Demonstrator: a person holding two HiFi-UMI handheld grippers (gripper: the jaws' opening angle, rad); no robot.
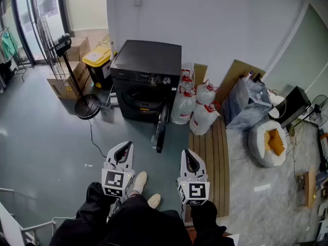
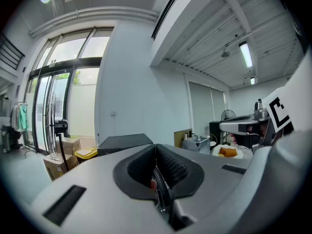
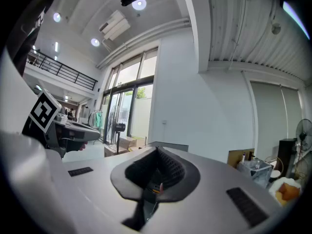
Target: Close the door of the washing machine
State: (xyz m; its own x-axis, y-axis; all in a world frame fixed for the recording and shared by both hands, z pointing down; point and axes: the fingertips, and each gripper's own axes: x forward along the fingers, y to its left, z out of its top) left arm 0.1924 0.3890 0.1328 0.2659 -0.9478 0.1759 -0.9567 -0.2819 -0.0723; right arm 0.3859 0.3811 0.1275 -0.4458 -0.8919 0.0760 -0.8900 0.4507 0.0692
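The washing machine (image 1: 146,78) stands ahead, its door (image 1: 161,128) swung out from the machine's front, edge-on toward the person. The left gripper (image 1: 123,150) and right gripper (image 1: 189,160) are closed and empty, short of the machine. The right one looks better placed to push the door's outer face.

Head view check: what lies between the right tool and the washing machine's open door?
Only bare grey floor, as the head view shows. The shut right tool hangs short of the open door; the wooden slat mat runs just beside that stretch.
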